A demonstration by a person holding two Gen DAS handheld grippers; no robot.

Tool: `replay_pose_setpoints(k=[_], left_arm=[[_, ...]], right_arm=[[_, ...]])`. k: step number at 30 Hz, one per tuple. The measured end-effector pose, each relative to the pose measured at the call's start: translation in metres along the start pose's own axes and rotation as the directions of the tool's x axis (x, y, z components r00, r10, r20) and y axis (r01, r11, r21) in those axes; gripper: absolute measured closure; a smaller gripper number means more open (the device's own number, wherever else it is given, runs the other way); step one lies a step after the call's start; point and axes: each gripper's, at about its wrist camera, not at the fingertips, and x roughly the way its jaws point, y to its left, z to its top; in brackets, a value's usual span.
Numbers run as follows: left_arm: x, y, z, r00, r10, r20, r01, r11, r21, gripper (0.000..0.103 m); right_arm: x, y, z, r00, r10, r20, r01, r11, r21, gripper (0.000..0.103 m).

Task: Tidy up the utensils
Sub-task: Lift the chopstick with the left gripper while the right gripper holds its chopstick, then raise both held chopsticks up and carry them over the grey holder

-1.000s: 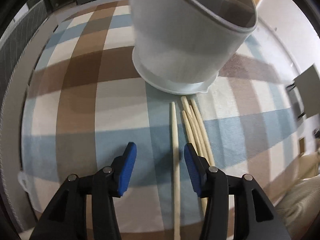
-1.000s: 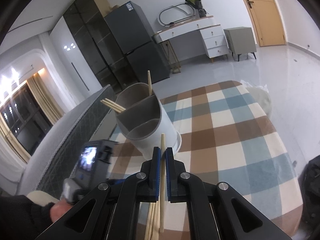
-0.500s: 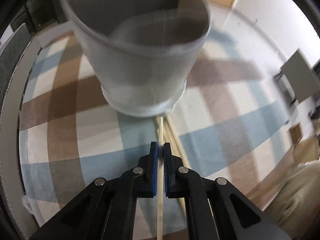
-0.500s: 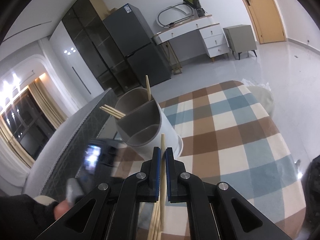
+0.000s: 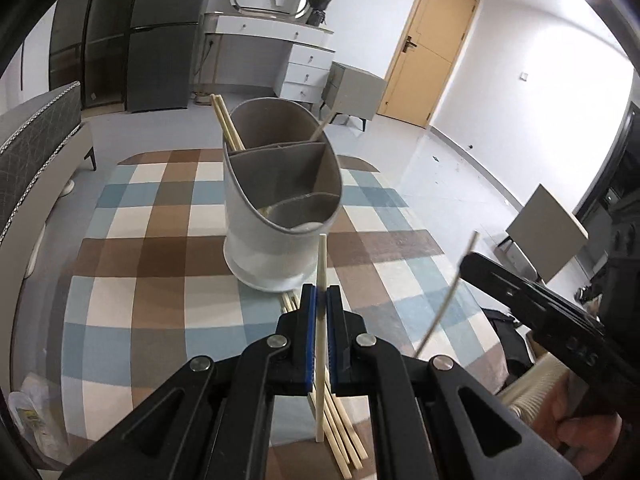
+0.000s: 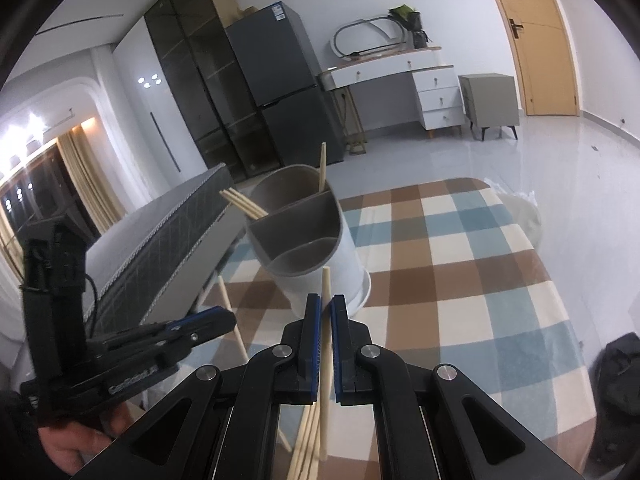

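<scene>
A grey divided holder (image 5: 280, 208) stands on the checked tablecloth (image 5: 168, 280), with chopsticks (image 5: 226, 122) leaning in its back compartment. My left gripper (image 5: 320, 296) is shut on one pale chopstick (image 5: 321, 264), held in the air just in front of the holder. Several loose chopsticks (image 5: 344, 436) lie on the cloth below it. My right gripper (image 6: 326, 306) is shut on another chopstick (image 6: 325, 284), also in front of the holder (image 6: 308, 252). In the right wrist view the left gripper (image 6: 200, 324) shows low on the left. Each gripper sits in a person's hand.
The table's far edge and right edge (image 6: 536, 248) drop to a pale tiled floor. A grey padded bed (image 5: 36, 140) runs along the left side. A plastic bag (image 5: 28, 420) sits at the near left corner. A dark bag (image 6: 616, 372) lies on the floor to the right.
My left gripper shut on one chopstick from the cloth, lifted it and tipped upward, so the holder's top and the room now show. The right gripper kept its chopstick and hardly moved.
</scene>
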Motion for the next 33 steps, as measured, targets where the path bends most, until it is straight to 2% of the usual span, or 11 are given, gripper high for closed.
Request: replay_pose_setpoints(k=[10,14,20,22,26,27,28,30,31,32,33], left_arm=[[-0.018,-0.003,0.002,0.999,-0.022,0.023,0.021,0.999,0.033,0.103],[-0.015,-0.010,0.004,1.000,-0.018,-0.005,0.018,0.997,0.069,0.103],[-0.009,-0.003,0.004,0.999,-0.039,-0.035,0.041,0.998,0.038,0.103],[-0.001,0.006,0.005,0.995,-0.066,-0.080,0.066,0.998,-0.006,0.103],[0.023,0.029,0.000,0.980,-0.040,-0.194,0.019,0.994,-0.111,0.103],[0.033,0.040,-0.002,0.972,-0.009,-0.236,-0.025,0.990,-0.141,0.103],[0.039,0.047,-0.005,0.963,0.020,-0.267,-0.065,0.985,-0.161,0.101],[0.048,0.062,-0.011,0.951,0.032,-0.309,-0.104,0.970,-0.220,0.075],[0.053,0.071,-0.015,0.942,0.036,-0.334,-0.129,0.957,-0.261,0.052],[0.055,0.075,-0.017,0.939,0.039,-0.342,-0.142,0.949,-0.283,0.047],[0.059,0.080,-0.020,0.937,0.035,-0.347,-0.150,0.938,-0.311,0.047]], right_arm=[[-0.005,0.010,0.000,1.000,-0.004,0.019,0.005,1.000,-0.028,0.099],[-0.005,0.016,0.005,0.999,-0.003,0.036,0.005,0.998,-0.062,0.099],[-0.001,0.016,0.005,0.999,-0.007,0.033,0.009,0.998,-0.067,0.099],[-0.002,0.013,0.005,0.999,-0.007,0.034,0.009,0.998,-0.055,0.099],[-0.007,0.007,0.007,0.999,-0.006,0.050,0.007,0.999,-0.032,0.099],[-0.008,0.004,0.008,0.999,-0.002,0.054,0.003,1.000,-0.021,0.099],[-0.009,0.002,0.009,0.998,0.001,0.056,-0.001,1.000,-0.010,0.099],[-0.009,-0.003,0.010,0.998,0.008,0.058,-0.009,1.000,0.012,0.099],[-0.009,-0.006,0.010,0.998,0.015,0.057,-0.017,1.000,0.026,0.099],[-0.008,-0.008,0.011,0.998,0.019,0.056,-0.021,0.999,0.035,0.099],[-0.007,-0.011,0.011,0.998,0.024,0.055,-0.027,0.999,0.047,0.099]])
